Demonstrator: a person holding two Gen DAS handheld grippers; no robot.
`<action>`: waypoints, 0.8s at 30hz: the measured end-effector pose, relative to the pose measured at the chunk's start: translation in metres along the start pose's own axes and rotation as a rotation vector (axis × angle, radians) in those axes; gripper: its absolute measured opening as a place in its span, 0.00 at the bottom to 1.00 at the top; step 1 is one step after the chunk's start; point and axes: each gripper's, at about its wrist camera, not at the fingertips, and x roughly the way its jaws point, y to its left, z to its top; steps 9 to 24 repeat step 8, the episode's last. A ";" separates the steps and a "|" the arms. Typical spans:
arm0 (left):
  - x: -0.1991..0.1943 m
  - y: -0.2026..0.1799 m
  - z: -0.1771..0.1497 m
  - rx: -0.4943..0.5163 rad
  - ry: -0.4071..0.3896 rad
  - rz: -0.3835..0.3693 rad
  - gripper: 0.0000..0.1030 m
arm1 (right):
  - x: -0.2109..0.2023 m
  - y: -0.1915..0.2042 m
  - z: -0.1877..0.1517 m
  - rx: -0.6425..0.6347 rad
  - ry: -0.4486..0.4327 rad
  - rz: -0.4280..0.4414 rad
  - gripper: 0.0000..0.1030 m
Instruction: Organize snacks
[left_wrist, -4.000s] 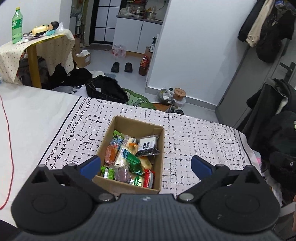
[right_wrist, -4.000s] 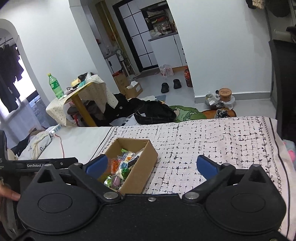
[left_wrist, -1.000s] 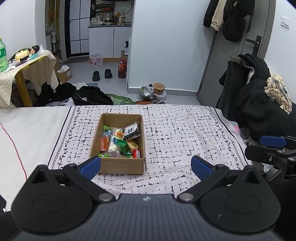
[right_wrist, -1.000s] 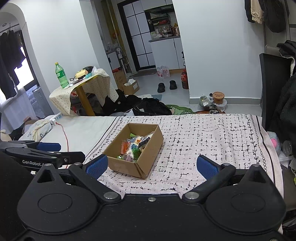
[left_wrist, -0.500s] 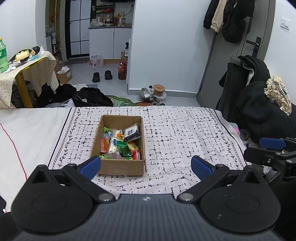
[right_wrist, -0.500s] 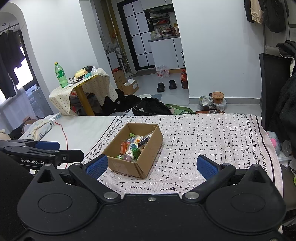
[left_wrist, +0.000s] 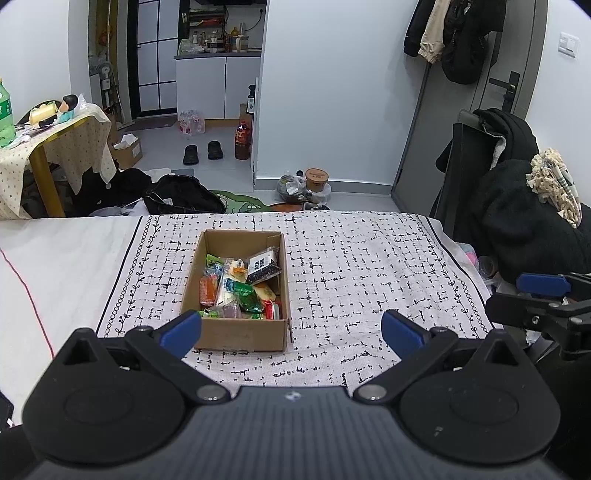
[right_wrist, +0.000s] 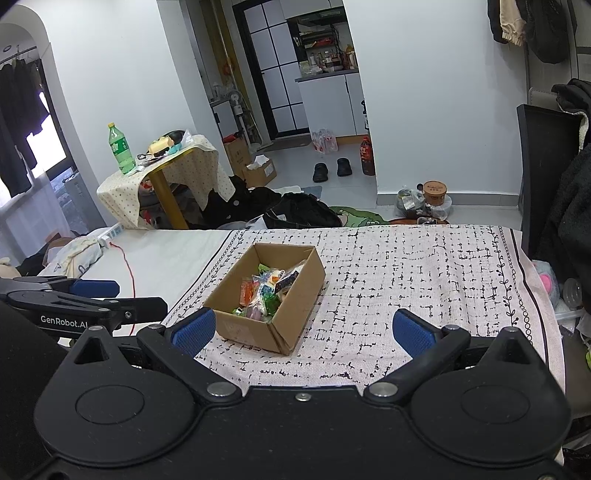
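Cardboard box (left_wrist: 240, 334) of mixed snacks (left_wrist: 240, 286) sits left of centre on the patterned cloth (left_wrist: 369, 280), both left gripper (left_wrist: 291, 330) and right gripper (right_wrist: 304, 328) wide and empty at the near edge; best approach from above, single packet.

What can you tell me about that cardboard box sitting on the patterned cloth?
The cardboard box is a small, plain brown rectangular carton, open at the top with no lid showing. It sits flat on the white cloth with black dashes, toward its left side. Inside lies a loose jumble of snack packets in green, orange, red and yellow, one dark packet with a white label leaning on the right wall. Both grippers are clear of it.
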 end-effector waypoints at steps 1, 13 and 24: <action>0.000 0.000 0.000 0.002 0.001 0.000 1.00 | 0.000 0.000 0.000 0.000 0.000 0.000 1.00; 0.001 -0.001 -0.001 0.002 -0.004 -0.002 1.00 | 0.000 -0.001 -0.001 0.003 0.004 0.002 1.00; 0.001 -0.001 -0.001 0.002 -0.004 -0.002 1.00 | 0.000 -0.001 -0.001 0.003 0.004 0.002 1.00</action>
